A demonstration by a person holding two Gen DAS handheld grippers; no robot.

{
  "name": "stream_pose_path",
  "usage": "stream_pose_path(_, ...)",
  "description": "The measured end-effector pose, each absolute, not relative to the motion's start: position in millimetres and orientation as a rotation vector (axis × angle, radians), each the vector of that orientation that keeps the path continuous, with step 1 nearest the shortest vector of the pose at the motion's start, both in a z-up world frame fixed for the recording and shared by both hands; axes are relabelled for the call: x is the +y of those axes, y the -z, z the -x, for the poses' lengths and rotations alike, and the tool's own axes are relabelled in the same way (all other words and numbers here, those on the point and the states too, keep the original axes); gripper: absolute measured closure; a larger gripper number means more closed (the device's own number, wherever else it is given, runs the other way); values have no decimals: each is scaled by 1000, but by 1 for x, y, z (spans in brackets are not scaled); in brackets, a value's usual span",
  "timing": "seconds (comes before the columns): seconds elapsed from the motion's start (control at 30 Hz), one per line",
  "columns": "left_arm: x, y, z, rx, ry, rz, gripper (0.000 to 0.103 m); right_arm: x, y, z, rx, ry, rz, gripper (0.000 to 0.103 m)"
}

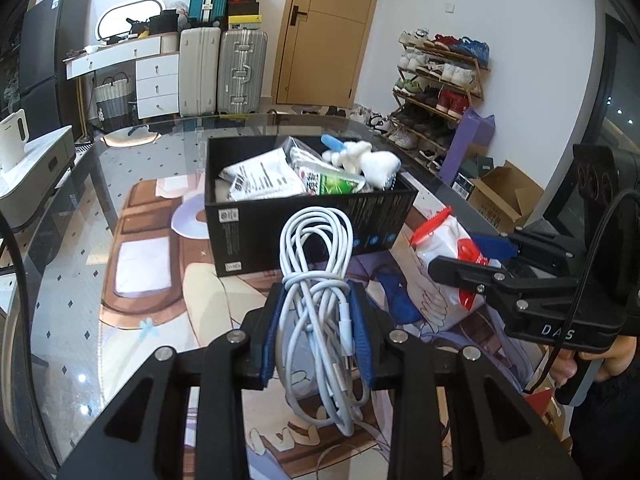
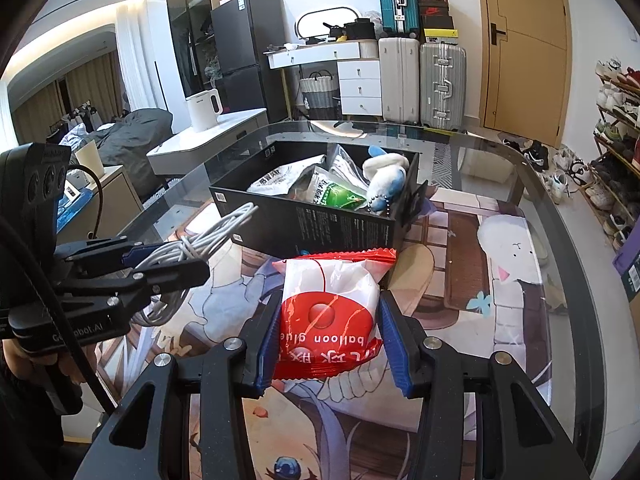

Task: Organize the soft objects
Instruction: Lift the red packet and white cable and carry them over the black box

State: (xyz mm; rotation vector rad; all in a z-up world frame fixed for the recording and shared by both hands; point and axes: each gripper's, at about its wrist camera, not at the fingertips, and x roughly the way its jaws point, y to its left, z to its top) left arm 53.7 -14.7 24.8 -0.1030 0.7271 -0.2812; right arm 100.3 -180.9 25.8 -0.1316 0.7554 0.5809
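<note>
Two soft, light loads hang just short of the black box (image 1: 308,216): your left gripper (image 1: 316,332) pinches the floppy cable coil (image 1: 316,264) at its wrapped waist, your right gripper (image 2: 328,336) squeezes the slippery red-and-white packet (image 2: 328,312) across its middle.

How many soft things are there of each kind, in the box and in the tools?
Cables: 1
Plush toys: 1
Red-and-white packets: 1
Packets in the box: at least 3, overlapping
Total: at least 6

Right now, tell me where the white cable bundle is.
The white cable bundle is clamped in the left gripper, held above the table just short of the black box; the right gripper's packet is to its right.
</note>
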Motion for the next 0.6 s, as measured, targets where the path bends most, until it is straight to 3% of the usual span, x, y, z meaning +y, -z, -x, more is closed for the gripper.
stream_pose_path(0.6, -8, -51, -56, 649, 256, 105, 73, -186, -50, -96, 679, -608, 63, 57)
